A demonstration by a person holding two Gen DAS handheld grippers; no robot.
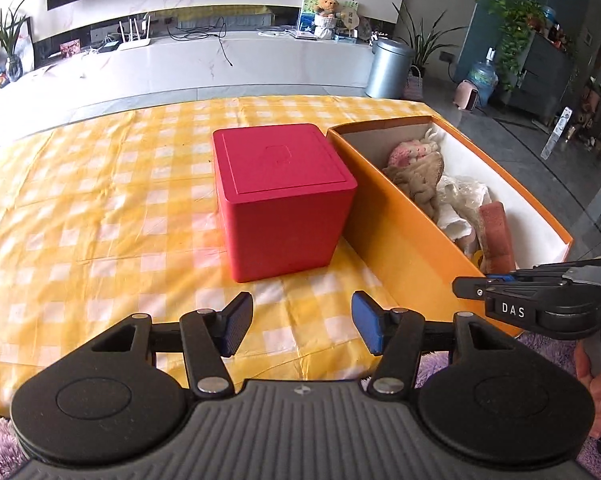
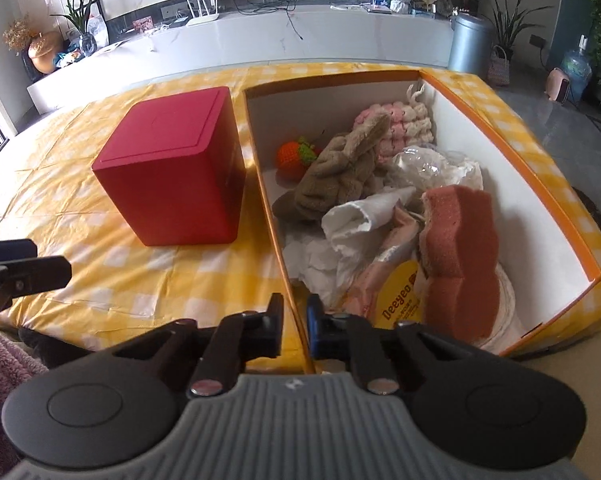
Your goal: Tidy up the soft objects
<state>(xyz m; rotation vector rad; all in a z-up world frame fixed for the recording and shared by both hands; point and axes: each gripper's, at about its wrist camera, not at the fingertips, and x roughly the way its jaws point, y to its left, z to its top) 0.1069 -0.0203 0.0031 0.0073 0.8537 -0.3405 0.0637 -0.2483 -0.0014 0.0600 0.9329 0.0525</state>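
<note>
An open orange box (image 2: pixel 512 148) on the yellow checked tablecloth holds several soft things: a brown plush (image 2: pixel 340 168), a pink and cream knitted piece (image 2: pixel 396 128), a crocheted orange fruit (image 2: pixel 292 158), a reddish sponge (image 2: pixel 456 240), white cloths (image 2: pixel 356 216) and a pink packet (image 2: pixel 396 300). The box also shows in the left wrist view (image 1: pixel 404 232). My right gripper (image 2: pixel 294 330) is nearly shut, its pads on either side of the box's near left wall. My left gripper (image 1: pixel 302 326) is open and empty, in front of a closed red cube box (image 1: pixel 284 200).
The red cube (image 2: pixel 176 168) stands just left of the orange box. The right gripper shows at the right edge of the left wrist view (image 1: pixel 540 304). The tablecloth (image 1: pixel 100 208) spreads to the left. Purple fluffy fabric (image 1: pixel 548 348) lies below the table's near edge.
</note>
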